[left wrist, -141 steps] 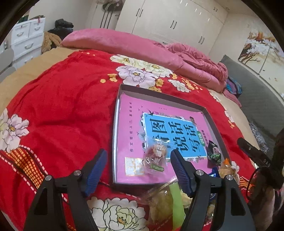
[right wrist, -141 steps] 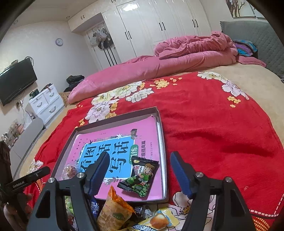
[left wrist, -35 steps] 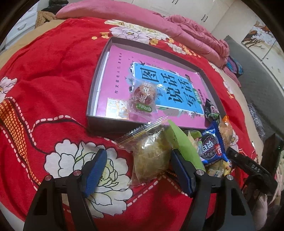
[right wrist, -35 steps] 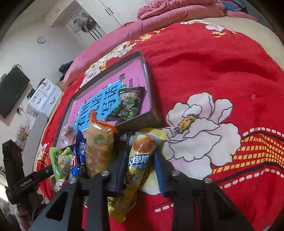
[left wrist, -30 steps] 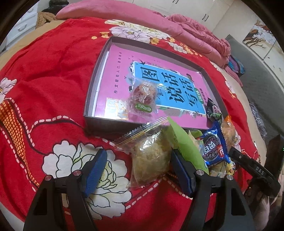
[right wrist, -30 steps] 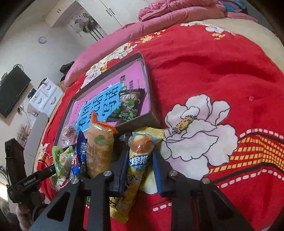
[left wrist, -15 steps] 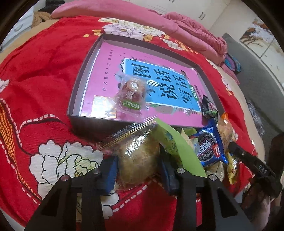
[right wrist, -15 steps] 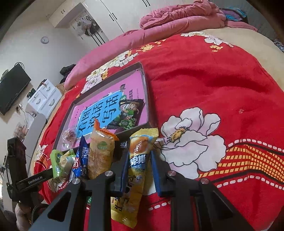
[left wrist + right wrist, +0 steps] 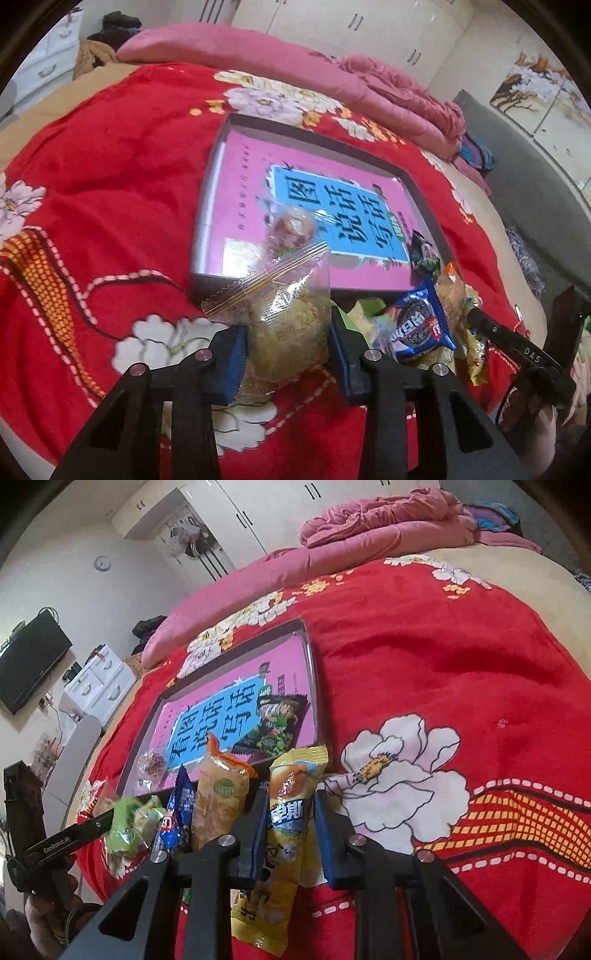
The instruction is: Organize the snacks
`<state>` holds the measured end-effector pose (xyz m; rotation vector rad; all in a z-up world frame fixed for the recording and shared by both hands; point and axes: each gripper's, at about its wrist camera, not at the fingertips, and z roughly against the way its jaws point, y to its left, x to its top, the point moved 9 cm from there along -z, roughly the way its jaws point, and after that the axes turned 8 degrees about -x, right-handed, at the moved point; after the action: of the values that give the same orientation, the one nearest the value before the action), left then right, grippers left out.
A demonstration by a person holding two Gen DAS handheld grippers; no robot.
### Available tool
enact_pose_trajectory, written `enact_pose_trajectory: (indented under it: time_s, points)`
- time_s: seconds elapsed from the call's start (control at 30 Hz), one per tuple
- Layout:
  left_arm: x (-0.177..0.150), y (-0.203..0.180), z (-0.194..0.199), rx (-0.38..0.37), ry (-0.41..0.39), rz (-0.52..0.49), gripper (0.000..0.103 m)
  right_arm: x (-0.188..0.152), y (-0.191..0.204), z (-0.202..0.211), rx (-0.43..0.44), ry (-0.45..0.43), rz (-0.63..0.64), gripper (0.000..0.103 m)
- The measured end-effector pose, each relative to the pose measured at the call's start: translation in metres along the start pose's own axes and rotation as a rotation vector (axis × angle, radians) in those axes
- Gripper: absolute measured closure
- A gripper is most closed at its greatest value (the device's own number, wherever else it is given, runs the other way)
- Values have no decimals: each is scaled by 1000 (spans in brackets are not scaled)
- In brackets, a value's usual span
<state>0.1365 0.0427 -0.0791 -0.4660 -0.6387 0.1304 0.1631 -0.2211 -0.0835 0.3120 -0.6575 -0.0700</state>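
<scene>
My left gripper (image 9: 288, 347) is shut on a clear-wrapped pastry (image 9: 291, 321), held just above the red blanket in front of the grey tray (image 9: 207, 199). My right gripper (image 9: 290, 823) is shut on a long yellow snack pack (image 9: 291, 805), whose lower end hangs below the fingers. In the tray, on a pink book (image 9: 251, 177), lie a small clear-wrapped red sweet (image 9: 291, 229) and a dark green pea pack (image 9: 280, 716). Between the grippers lie a blue cookie pack (image 9: 421, 325), an orange pack (image 9: 221, 797) and a green pack (image 9: 129, 823).
The red flowered blanket (image 9: 443, 664) spreads wide to the right of the tray. Pink bedding (image 9: 258, 55) is piled at the far edge of the bed. The other gripper's black body (image 9: 517, 350) shows at the right of the left wrist view.
The left jaws have closed on the clear-wrapped pastry and raised it a little toward the tray. The right gripper has stayed shut on the yellow pack.
</scene>
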Motion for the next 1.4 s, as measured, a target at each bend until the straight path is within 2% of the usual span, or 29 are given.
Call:
enact_pose_trajectory:
  time_s: [0.47,0.63,1.4]
  points:
    - [24,16,25,18,-118,18,62,20,3,14,9,-88,5,78]
    - [27,15,25,15,-124,18,62,26,7,15,18,-105,7,78]
    - [43,8,14,88,-160,-60,62,49,21,16,13,-166,45,78]
